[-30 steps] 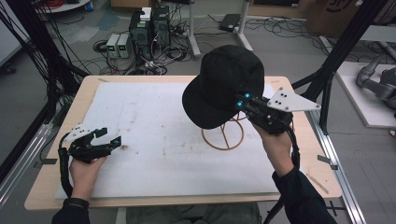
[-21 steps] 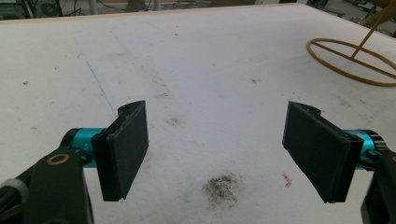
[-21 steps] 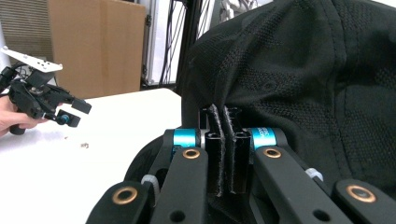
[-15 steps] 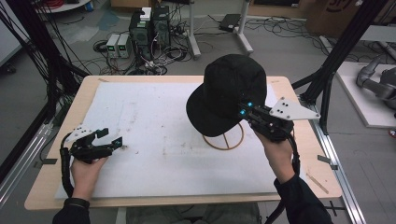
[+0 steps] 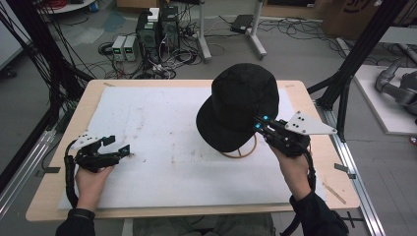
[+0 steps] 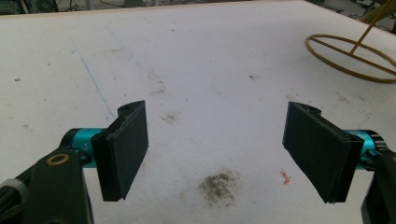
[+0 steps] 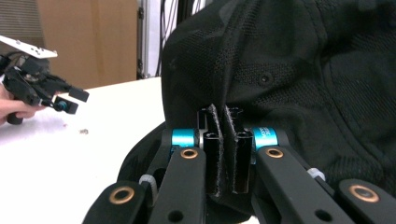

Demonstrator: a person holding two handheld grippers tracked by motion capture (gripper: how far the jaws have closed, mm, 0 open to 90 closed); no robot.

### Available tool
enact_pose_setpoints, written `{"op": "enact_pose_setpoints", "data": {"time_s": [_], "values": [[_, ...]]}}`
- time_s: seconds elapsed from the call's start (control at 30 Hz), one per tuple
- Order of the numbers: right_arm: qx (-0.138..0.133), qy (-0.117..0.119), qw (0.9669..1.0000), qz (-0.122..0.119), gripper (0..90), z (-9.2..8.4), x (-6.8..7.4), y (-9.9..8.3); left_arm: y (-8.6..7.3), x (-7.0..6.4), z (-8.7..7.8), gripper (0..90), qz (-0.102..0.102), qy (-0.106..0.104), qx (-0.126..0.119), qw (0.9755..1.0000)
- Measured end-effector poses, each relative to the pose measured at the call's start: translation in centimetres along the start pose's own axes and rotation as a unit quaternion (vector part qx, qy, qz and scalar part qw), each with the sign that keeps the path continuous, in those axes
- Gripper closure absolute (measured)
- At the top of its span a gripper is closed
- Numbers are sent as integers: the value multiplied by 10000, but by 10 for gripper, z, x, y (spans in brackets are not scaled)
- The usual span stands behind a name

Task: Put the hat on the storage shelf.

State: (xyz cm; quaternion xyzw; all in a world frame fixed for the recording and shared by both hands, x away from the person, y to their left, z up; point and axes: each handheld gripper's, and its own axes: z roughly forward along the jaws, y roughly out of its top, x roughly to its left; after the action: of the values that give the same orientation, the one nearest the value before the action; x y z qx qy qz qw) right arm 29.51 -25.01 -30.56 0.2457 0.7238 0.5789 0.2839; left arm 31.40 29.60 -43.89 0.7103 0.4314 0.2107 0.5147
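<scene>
Right of centre in the high view, our right tool (image 5: 259, 124) has its jaws pinched tight on the rim of a black cap (image 5: 241, 105), which sits over a thin golden wire stand (image 5: 239, 150) on the white worktop (image 5: 162, 132). Seen along the right tool's own jaws, the fabric edge is sandwiched between the two pads, the crown bulging above them. Our judgement is that the step in hand is seating the cap on the stand or lifting it clear; we cannot tell which. Either way the grip should stay firm on the rim and the move should run straight along the stand's stem, so the light ring base does not tip or drag.

Our right hand (image 5: 291, 169) reaches in from the lower right, forearm angled up toward the cap, the tool's grey plate tilted out to the right. At lower left, our left hand (image 5: 93, 169) rests low on the worktop, its left tool (image 5: 120, 151) pointing right with jaws spread wide and nothing between them, well apart from the cap.
</scene>
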Motion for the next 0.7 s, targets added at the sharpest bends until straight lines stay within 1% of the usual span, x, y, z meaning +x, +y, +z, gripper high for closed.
{"op": "enact_pose_setpoints", "data": {"time_s": [0.03,0.07,0.17,0.2,0.23,0.27,0.3,0.33,0.37,0.4,0.43,0.5,0.57,0.63,0.67,0.7], "values": [[48,-46,10000,44,873,-1,1,-2,0,0,0,225,8,-2,12,10000],[47,-85,9999,-32,870,-1,-1,-3,0,0,0,225,4,0,11,10000],[143,-129,9998,93,864,-2,-1,-9,0,0,1,225,7,-4,13,10000],[136,-147,9998,68,867,-1,-2,-11,0,0,1,225,6,-3,11,10000],[146,-139,9997,133,869,-1,-2,-13,0,0,1,225,6,-6,13,10000],[139,-142,9997,104,868,-1,-3,-14,0,0,1,225,5,-11,14,10000],[171,-141,9997,139,860,-1,-2,-15,0,-1,1,225,2,-11,16,10000],[145,-162,9997,102,851,-1,-2,-16,0,-1,1,225,4,-11,21,10000],[153,-168,9996,140,841,-2,-1,-16,0,-1,1,225,1,-12,13,10000],[137,-195,9997,106,838,-3,-2,-17,0,-1,1,225,1,-12,16,10000],[123,-209,9996,150,815,-5,-2,-17,0,-1,1,225,2,-12,10,10000],[5,-245,9996,145,731,-10,-4,-16,0,-1,1,225,0,-14,14,10000],[-123,-309,9994,59,662,-15,-6,-14,0,-1,1,225,12,-15,26,10000],[-195,-353,9991,93,610,-21,-9,-12,0,-1,1,225,33,-19,19,10000],[-231,-408,9989,89,560,-24,-12,-12,0,-2,1,225,23,-6,10,10000],[-263,-470,9985,137,523,-26,-15,-12,0,-2,1,225,22,-11,-1,10000]]}}
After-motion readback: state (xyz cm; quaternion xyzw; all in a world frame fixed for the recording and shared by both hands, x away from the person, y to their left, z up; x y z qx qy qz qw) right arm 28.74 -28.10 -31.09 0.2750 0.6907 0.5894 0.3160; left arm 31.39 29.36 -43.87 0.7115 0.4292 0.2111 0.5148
